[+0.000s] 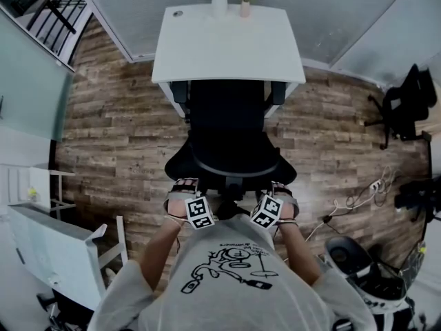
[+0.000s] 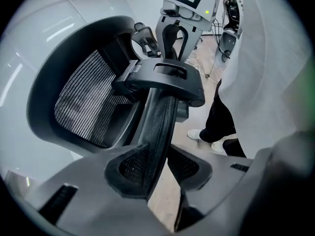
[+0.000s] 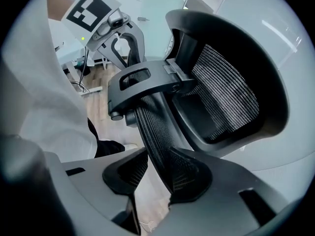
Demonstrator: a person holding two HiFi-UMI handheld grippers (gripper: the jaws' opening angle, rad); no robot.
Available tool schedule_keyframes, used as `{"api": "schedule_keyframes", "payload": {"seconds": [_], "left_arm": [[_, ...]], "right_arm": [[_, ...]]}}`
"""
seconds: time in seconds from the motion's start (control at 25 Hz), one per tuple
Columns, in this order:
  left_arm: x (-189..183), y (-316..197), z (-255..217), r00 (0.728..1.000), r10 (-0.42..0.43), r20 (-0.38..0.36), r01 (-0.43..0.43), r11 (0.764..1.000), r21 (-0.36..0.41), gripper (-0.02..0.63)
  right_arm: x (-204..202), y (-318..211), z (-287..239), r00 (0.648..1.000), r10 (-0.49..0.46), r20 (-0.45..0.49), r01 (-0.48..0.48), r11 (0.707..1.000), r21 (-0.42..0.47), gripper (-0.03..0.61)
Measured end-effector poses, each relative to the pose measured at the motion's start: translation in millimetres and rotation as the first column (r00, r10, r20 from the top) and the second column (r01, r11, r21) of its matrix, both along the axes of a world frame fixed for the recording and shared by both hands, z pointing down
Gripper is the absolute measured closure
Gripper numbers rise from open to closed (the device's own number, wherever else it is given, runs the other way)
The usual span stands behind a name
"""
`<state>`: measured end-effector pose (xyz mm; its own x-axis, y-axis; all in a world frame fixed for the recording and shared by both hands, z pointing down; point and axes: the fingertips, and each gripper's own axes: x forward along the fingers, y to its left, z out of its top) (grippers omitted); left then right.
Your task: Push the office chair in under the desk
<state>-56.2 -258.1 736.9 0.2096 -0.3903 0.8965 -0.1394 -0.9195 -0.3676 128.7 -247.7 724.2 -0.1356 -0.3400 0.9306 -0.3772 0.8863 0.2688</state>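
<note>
The black office chair (image 1: 231, 126) stands in front of the white desk (image 1: 227, 47), its seat partly under the desktop and its mesh backrest (image 2: 83, 102) (image 3: 229, 92) facing me. Its curved mesh headrest (image 2: 160, 117) (image 3: 150, 127) runs between both pairs of jaws. My left gripper (image 1: 182, 197) (image 2: 160, 163) is shut on the headrest's left end. My right gripper (image 1: 284, 197) (image 3: 156, 173) is shut on its right end. Each gripper view shows the other gripper across the headrest bracket.
Two small vases (image 1: 219, 2) (image 1: 244, 5) stand at the desk's far edge against the wall. A second black chair (image 1: 406, 105) is at the right, with cables (image 1: 365, 192) on the wood floor. White furniture (image 1: 55, 254) stands at the lower left.
</note>
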Motion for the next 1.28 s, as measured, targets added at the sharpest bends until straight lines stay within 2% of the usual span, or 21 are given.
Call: {"api": "schedule_keyframes", "payload": {"seconds": [0.6, 1.28], "left_arm": [[14, -47, -3, 1.000, -0.020, 0.019, 0.020, 1.000, -0.010, 0.489], [6, -99, -4, 0.999, -0.032, 0.040, 0.032, 0.999, -0.005, 0.488]], "right_arm": [[15, -52, -1, 1.000, -0.018, 0.016, 0.018, 1.000, 0.017, 0.431], [7, -106, -5, 0.999, -0.027, 0.027, 0.026, 0.999, 0.030, 0.431]]}}
